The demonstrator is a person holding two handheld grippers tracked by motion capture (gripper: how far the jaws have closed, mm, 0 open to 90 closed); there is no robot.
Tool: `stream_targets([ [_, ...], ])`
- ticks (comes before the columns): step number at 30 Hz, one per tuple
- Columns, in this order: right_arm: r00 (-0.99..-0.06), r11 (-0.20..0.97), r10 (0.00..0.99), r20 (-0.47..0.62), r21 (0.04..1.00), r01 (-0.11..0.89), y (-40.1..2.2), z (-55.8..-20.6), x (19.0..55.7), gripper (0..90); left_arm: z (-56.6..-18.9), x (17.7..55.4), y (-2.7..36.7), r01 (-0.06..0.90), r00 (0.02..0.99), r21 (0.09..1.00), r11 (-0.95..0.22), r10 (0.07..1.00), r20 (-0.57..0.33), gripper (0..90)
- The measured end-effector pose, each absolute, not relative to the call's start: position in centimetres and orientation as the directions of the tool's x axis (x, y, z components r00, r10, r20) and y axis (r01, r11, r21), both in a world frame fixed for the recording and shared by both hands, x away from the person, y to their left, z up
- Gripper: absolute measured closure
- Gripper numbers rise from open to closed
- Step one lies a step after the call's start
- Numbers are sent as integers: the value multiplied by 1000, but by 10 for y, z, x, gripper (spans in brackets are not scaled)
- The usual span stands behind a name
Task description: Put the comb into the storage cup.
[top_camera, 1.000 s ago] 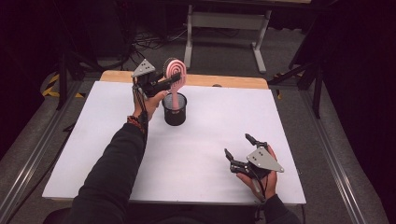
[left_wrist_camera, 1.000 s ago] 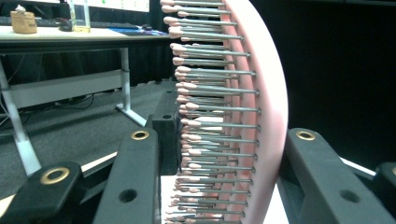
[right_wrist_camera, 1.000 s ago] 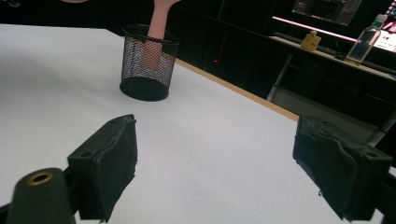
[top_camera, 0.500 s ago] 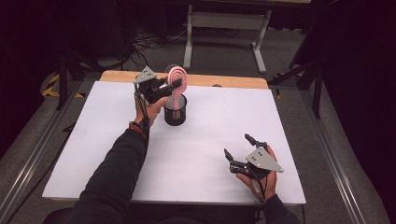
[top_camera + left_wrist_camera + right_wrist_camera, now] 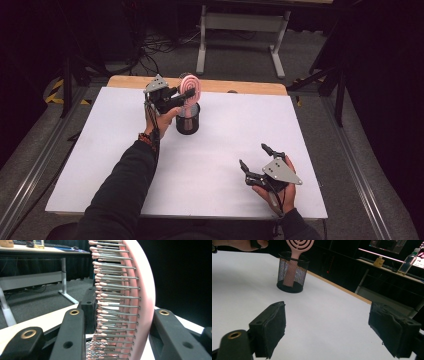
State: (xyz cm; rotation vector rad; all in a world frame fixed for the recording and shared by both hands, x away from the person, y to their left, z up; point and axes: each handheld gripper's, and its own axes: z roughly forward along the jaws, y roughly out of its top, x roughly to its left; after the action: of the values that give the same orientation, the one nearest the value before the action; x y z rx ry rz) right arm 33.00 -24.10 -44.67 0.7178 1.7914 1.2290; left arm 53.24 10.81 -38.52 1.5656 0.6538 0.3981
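A pink hairbrush (image 5: 189, 86) stands upright with its handle down inside a black mesh cup (image 5: 187, 123) at the back middle of the white table (image 5: 95, 155). My left gripper (image 5: 184, 95) is shut on the brush's round head from the left, just above the cup's rim. In the left gripper view the bristles and pink back of the hairbrush (image 5: 140, 290) sit between the two black jaws. My right gripper (image 5: 252, 155) rests open near the front right of the table, nothing between its pads. The right gripper view shows the mesh cup (image 5: 292, 272) and the hairbrush (image 5: 299, 245) far off to the left.
A wooden strip (image 5: 240, 86) runs along the table's back edge. Behind it stands a desk frame (image 5: 240, 30) on the floor, with cables around it. Metal rails (image 5: 35, 170) flank the table on both sides.
My left gripper has come down a little with the brush, so the handle sits deeper in the cup. The right gripper has stayed where it was.
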Motion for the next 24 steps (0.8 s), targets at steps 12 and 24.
stream_targets([
  [12,-493,364,810,-317,931,-1,-241,-447,330,150,-373,529,117,140,751,990,-1,652,-105,552],
  [24,-493,359,812,-312,933,1,-240,-446,330,149,-359,528,135,109,720,993,-35,691,-55,477],
])
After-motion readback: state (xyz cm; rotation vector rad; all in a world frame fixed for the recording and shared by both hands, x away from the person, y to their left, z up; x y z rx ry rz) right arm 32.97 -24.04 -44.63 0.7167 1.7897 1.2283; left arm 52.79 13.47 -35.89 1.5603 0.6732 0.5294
